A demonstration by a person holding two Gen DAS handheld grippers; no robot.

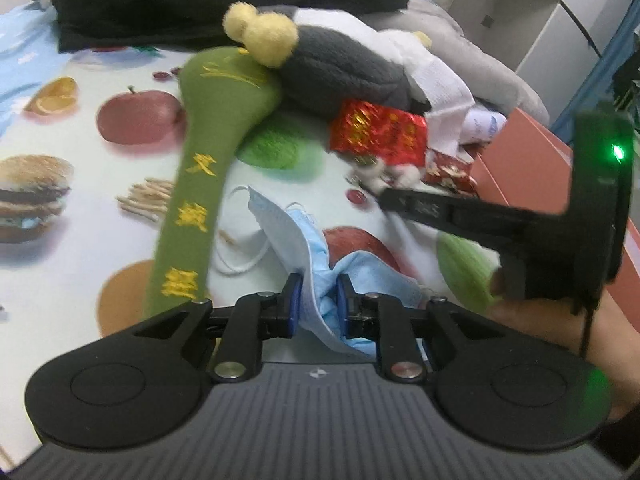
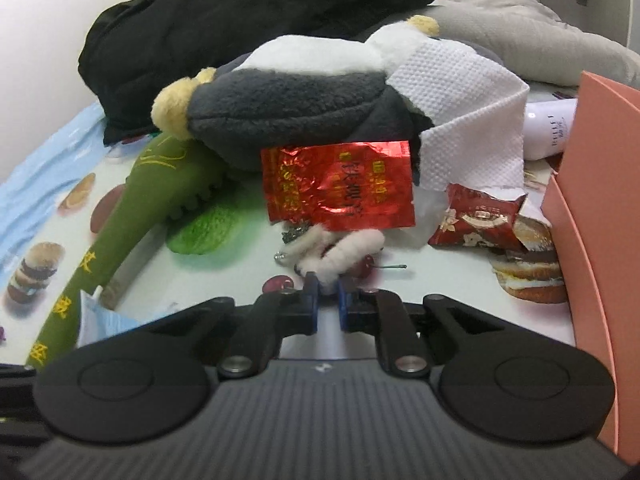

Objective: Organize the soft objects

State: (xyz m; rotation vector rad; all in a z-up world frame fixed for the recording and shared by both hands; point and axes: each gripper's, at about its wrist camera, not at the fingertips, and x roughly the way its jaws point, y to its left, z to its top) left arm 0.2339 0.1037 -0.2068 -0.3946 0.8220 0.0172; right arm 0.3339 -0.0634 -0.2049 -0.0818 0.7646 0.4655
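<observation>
My left gripper [image 1: 316,296] is shut on a crumpled blue face mask [image 1: 296,236] that lies on the fruit-print tablecloth [image 1: 80,208]. My right gripper [image 2: 328,292] is shut on a fuzzy white pipe-cleaner ornament [image 2: 340,252]; it also shows in the left wrist view [image 1: 384,196]. A green plush hammer [image 1: 200,184] with yellow characters lies to the left, also in the right wrist view [image 2: 132,200]. A grey and white plush penguin [image 2: 288,108] lies behind, draped with a paper towel [image 2: 460,112]. A red foil packet [image 2: 336,184] leans on it.
A pink box [image 2: 600,216] stands at the right edge. A torn red snack wrapper [image 2: 476,220] and a white bottle [image 2: 548,124] lie beside it. Black clothing [image 2: 224,20] and a grey cushion [image 2: 532,36] are piled at the back.
</observation>
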